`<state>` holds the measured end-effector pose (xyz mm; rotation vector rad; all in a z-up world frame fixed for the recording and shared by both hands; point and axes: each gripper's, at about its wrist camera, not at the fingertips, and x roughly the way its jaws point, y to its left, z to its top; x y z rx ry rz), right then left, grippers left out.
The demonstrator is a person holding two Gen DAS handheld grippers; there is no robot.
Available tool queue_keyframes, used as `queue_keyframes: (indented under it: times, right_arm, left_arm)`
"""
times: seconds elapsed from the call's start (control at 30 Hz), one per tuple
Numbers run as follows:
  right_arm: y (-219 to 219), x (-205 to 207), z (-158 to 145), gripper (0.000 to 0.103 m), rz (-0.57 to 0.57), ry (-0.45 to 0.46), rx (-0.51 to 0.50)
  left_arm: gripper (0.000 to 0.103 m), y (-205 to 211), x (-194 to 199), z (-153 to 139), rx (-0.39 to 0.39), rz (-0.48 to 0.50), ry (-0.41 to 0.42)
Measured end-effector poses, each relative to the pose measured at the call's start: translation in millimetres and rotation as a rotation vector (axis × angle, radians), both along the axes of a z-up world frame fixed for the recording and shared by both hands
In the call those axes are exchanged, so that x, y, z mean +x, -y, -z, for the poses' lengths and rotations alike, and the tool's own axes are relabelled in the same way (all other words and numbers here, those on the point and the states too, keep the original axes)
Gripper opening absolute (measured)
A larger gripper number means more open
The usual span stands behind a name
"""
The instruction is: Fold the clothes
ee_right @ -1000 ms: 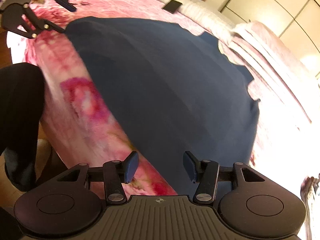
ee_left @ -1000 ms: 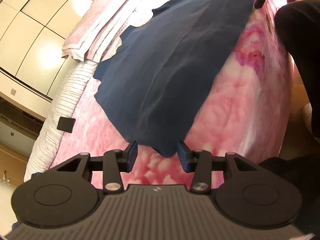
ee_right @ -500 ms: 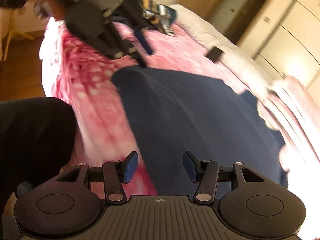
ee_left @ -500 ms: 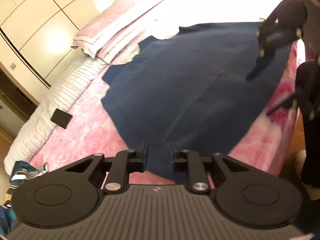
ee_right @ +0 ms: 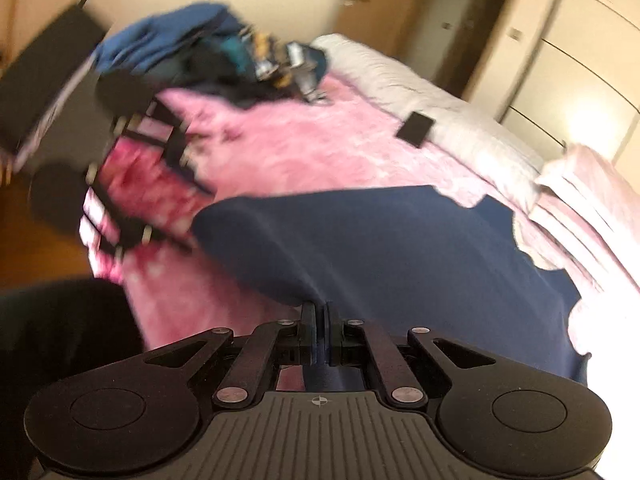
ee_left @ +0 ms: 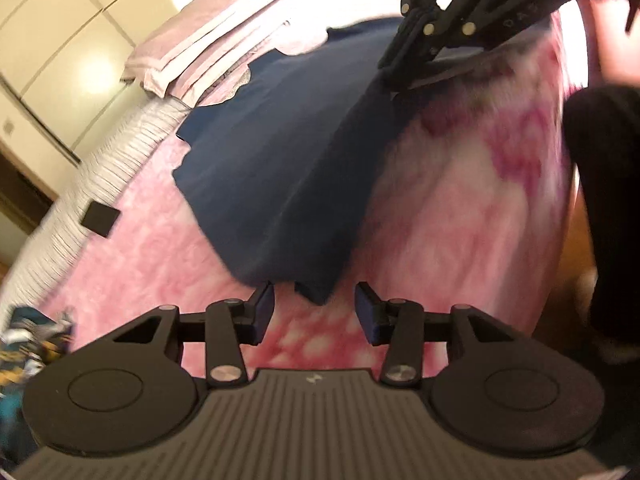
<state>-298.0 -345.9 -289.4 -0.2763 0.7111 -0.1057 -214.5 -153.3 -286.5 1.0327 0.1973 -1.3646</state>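
A navy garment lies spread on a pink fluffy blanket on a bed. In the left wrist view my left gripper is open, and the garment's near corner reaches just between its fingertips without being pinched. My right gripper shows at the top right, at the garment's far edge. In the right wrist view my right gripper is shut on the navy garment's near edge. The left gripper appears blurred at the left, beside the garment's other corner.
Folded pink bedding is stacked beyond the garment. A small black object lies on white striped bedding. A pile of mixed clothes sits at the bed's far end. The person's dark trouser leg stands by the bed edge.
The left gripper, nearly closed over the garment's corner half a second ago, has opened. The right gripper has closed on the garment's edge. Both views have swung.
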Motion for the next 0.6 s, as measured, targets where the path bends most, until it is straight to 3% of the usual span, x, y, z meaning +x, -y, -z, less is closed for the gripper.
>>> queue_keyframes:
  times: [0.07, 0.13, 0.17, 0.2, 0.47, 0.6]
  right_arm:
    - [11, 3, -9, 0.001, 0.023, 0.022, 0.018]
    - [16, 6, -16, 0.001, 0.034, 0.036, 0.010]
    - [17, 6, -19, 0.001, 0.035, 0.040, 0.002]
    - [18, 6, -22, 0.001, 0.037, 0.043, -0.004]
    - [22, -5, -22, 0.001, 0.020, 0.055, 0.008]
    - [3, -24, 1, 0.001, -0.016, 0.005, 0.011]
  left_arm:
    - [0.039, 8, 1, -3, -0.015, -0.013, -0.042]
    - [0.019, 11, 2, -10, -0.032, -0.026, -0.080]
    - [0.004, 12, 4, -14, -0.041, -0.033, -0.100]
    - [0.001, 13, 5, -18, -0.049, -0.040, -0.120]
    - [0.000, -9, 21, -57, -0.084, -0.079, -0.269]
    - [0.000, -21, 25, -52, -0.049, -0.108, -0.269]
